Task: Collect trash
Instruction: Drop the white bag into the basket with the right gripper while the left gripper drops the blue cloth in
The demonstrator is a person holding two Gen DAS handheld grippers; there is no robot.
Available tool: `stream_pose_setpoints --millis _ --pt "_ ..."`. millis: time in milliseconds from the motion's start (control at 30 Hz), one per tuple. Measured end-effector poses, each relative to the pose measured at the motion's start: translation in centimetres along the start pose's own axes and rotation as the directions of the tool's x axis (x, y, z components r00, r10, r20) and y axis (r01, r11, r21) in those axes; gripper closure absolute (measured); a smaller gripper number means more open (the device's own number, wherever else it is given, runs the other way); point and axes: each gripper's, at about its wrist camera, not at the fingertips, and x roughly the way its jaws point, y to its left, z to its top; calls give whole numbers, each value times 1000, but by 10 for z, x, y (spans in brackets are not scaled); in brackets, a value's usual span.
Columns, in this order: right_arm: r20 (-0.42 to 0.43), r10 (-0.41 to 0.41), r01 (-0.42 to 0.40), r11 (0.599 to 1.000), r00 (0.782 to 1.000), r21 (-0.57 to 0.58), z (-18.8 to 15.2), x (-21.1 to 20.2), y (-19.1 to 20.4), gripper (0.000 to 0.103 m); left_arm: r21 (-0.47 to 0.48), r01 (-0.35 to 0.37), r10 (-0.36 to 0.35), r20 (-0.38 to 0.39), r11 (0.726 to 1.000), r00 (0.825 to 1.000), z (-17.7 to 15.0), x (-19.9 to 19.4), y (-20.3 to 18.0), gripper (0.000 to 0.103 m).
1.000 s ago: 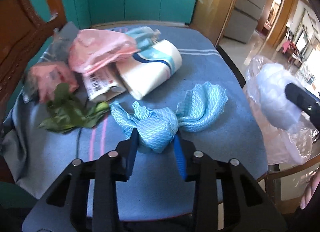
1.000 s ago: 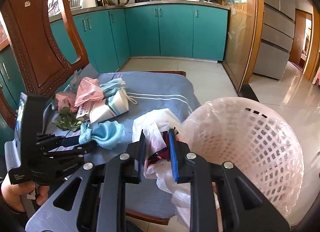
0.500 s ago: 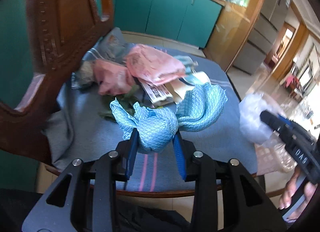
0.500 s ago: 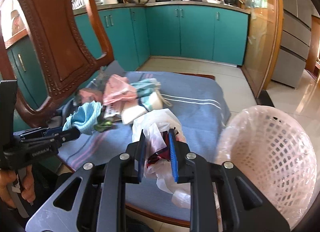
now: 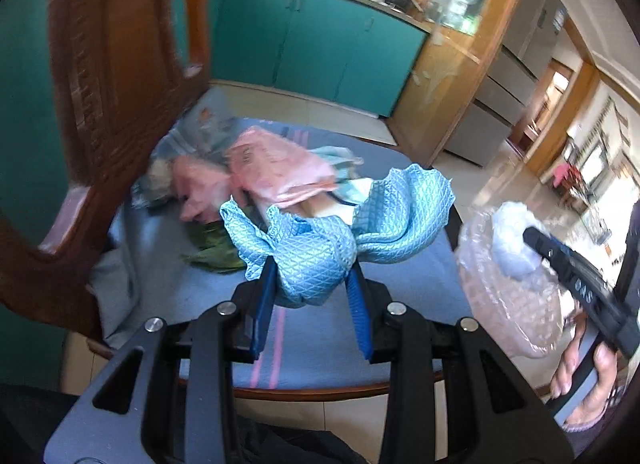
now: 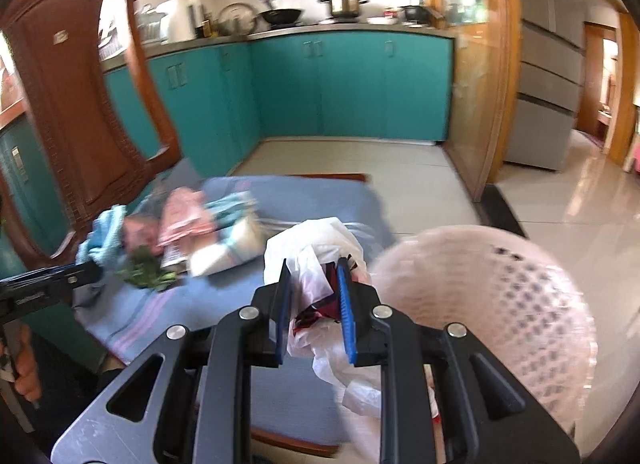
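Left gripper is clamped on the bunched middle of the blue cloth, lifted clear of the surface with both ends flaring loose. Right gripper is pinched on the white plastic bag, which holds something dark red inside and trails slack below the fingers, right beside the pink mesh basket. Risks, as I read it: the cloth is held by a wad only, so a quick swing could let it slide out, and the loose ends could drag the pile on the way across. The bag's hanging tail could snag the basket rim or miss the opening; the basket looks light and may tip if bumped. The carved wooden chair back sits close on the left, a collision hazard for that arm. Remaining trash is piled at the far left of the surface: pink bags, green leaves, white package. The surface is a blue striped blanket on what looks like a wood-edged seat or low table, can't tell which. Kitchen with teal cabinets, tiled floor, fridge on the right.
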Motion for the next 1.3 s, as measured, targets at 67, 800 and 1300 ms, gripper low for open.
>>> stream_pose_setpoints --millis 67,800,1300 --pt "6 -46 46 998 999 32 -1 -5 -21 81 33 15 -14 -8 999 1000 0 4 -17 68" --pt "-29 -267 261 906 963 333 -49 -54 -164 58 350 401 -308 -294 847 905 -16 100 -246 46" --pt "10 -59 56 974 998 220 -17 -9 -84 56 114 -310 311 14 944 950 18 73 -43 23"
